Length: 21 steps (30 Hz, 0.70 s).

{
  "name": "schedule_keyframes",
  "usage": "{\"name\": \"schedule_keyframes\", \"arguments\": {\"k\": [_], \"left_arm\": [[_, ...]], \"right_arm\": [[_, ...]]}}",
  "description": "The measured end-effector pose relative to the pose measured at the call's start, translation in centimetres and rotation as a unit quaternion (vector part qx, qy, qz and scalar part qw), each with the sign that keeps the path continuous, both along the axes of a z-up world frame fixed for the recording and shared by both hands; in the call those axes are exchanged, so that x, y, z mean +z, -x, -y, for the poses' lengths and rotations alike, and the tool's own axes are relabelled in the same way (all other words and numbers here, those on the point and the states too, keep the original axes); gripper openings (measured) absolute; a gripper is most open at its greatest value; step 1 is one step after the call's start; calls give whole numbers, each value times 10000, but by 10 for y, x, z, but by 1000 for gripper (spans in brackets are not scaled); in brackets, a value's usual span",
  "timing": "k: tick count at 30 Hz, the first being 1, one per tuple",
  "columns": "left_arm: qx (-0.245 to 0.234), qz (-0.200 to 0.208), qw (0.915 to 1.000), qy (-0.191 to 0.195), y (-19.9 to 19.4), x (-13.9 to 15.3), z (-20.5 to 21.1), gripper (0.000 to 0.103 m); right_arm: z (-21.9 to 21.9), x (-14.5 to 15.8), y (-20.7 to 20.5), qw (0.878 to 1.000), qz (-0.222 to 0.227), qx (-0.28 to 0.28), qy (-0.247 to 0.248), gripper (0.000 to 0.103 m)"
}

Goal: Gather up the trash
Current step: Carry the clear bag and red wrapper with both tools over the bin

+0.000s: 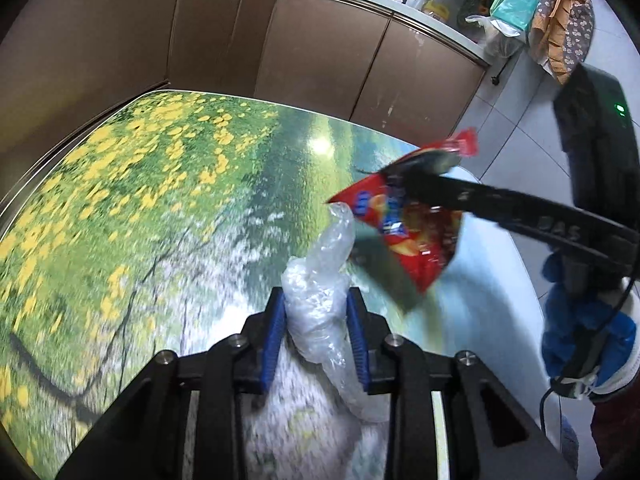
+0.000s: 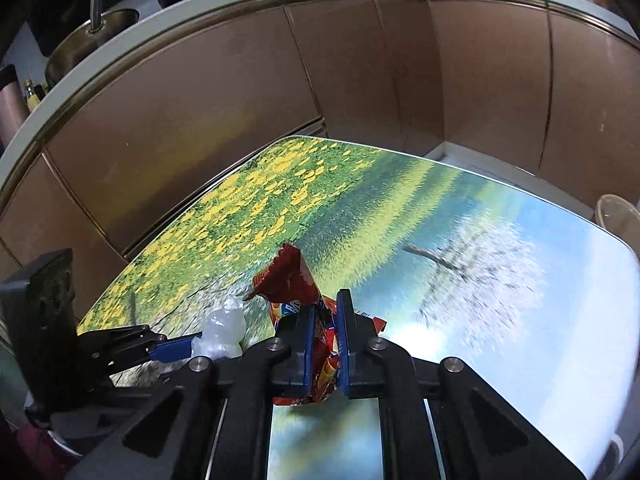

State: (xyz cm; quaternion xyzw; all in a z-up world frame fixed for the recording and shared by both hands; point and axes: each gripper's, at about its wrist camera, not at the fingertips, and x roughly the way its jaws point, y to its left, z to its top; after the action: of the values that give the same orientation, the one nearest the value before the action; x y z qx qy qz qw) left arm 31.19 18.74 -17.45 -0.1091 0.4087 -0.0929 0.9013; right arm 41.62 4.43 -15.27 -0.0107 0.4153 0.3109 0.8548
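Note:
My left gripper (image 1: 316,312) is shut on a crumpled clear plastic wrapper (image 1: 320,280), held above the table (image 1: 140,200) with the flower-meadow print. My right gripper (image 2: 325,320) is shut on a red snack bag (image 2: 288,276), also lifted over the table. In the left wrist view the red snack bag (image 1: 404,224) hangs from the right gripper's black fingers (image 1: 460,196), just right of the wrapper. In the right wrist view the left gripper (image 2: 192,344) comes in from the left with the clear wrapper (image 2: 222,330) in its blue pads.
Brown kitchen cabinets (image 1: 320,40) stand behind the table under a cluttered counter (image 1: 440,4). A pan (image 2: 92,40) sits on the counter at left. A pale cup (image 2: 618,216) stands at the table's right edge. White tiled floor (image 1: 512,128) lies to the right.

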Motion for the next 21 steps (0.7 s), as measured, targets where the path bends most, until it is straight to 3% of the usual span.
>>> {"name": "schedule_keyframes", "arguments": {"k": [11, 21], "left_arm": [[200, 395, 9988, -200, 66, 58, 2, 28], [176, 736, 9967, -281, 134, 105, 26, 28]], "right_arm": [[48, 47, 91, 9993, 227, -155, -268, 10], [112, 98, 192, 9946, 704, -434, -630, 10]]}}
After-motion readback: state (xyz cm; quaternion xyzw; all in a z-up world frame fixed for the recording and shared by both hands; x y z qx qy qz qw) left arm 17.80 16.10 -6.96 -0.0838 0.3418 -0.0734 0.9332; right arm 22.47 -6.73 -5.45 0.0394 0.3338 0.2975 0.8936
